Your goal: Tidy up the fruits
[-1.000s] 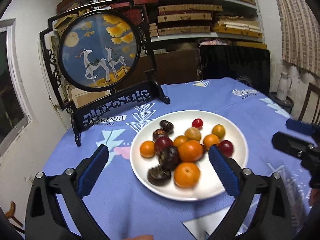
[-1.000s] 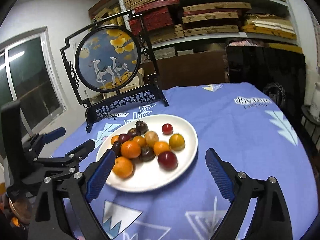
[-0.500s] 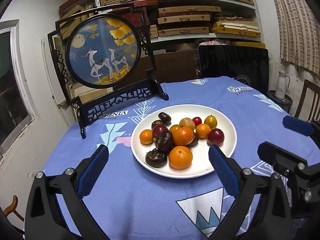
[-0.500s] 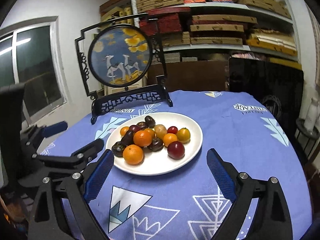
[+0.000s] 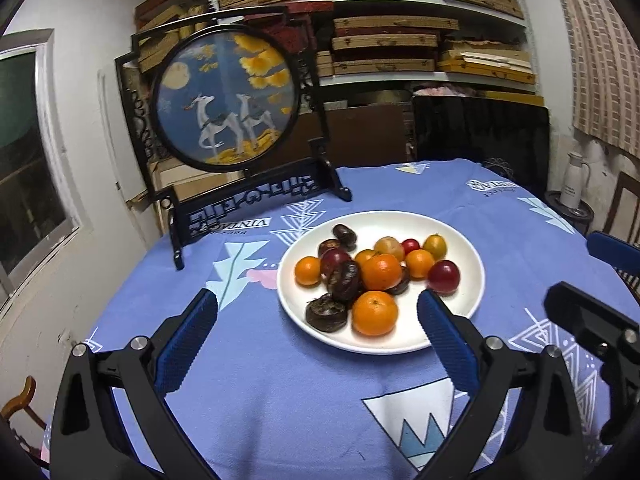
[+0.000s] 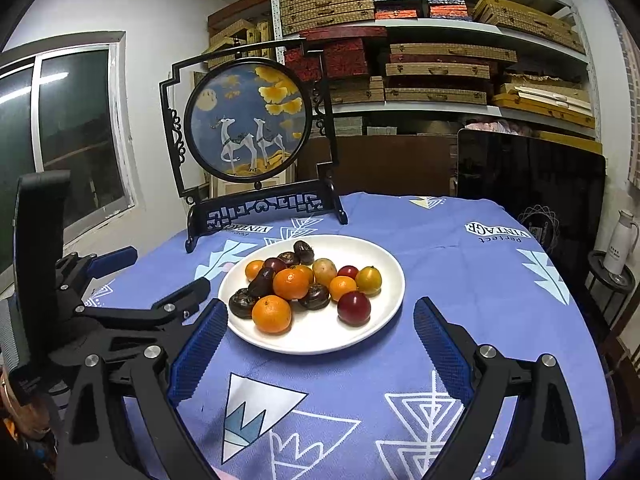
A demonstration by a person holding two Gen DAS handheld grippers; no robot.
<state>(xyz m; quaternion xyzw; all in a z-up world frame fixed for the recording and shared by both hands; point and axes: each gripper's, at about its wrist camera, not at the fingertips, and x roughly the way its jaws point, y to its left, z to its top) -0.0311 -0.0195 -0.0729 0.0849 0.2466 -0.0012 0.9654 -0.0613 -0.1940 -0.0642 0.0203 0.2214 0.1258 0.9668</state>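
Note:
A white plate [image 5: 468,256] [image 6: 384,264] sits on the blue tablecloth and holds several small fruits: orange mandarins [image 5: 375,313] [image 6: 272,313], dark brown fruits [image 5: 326,313] [image 6: 242,303], a dark red plum [image 5: 443,276] [image 6: 353,308] and a yellow one [image 5: 435,245] [image 6: 368,279]. My left gripper [image 5: 318,312] is open, held back from the plate's near left side with nothing between its fingers. My right gripper [image 6: 320,326] is open too, in front of the plate's near rim, empty. Each gripper shows at the edge of the other's view.
A black-framed round deer screen [image 5: 226,100] [image 6: 248,120] stands on the table behind the plate. Shelves of boxes [image 6: 440,60] and a dark panel [image 6: 532,184] are behind. A white jug [image 6: 620,242] stands on a side stool at right. A window [image 6: 76,136] is at left.
Both grippers have drawn back and risen, so the plate looks smaller and farther. Both stay open; the fruits have not moved.

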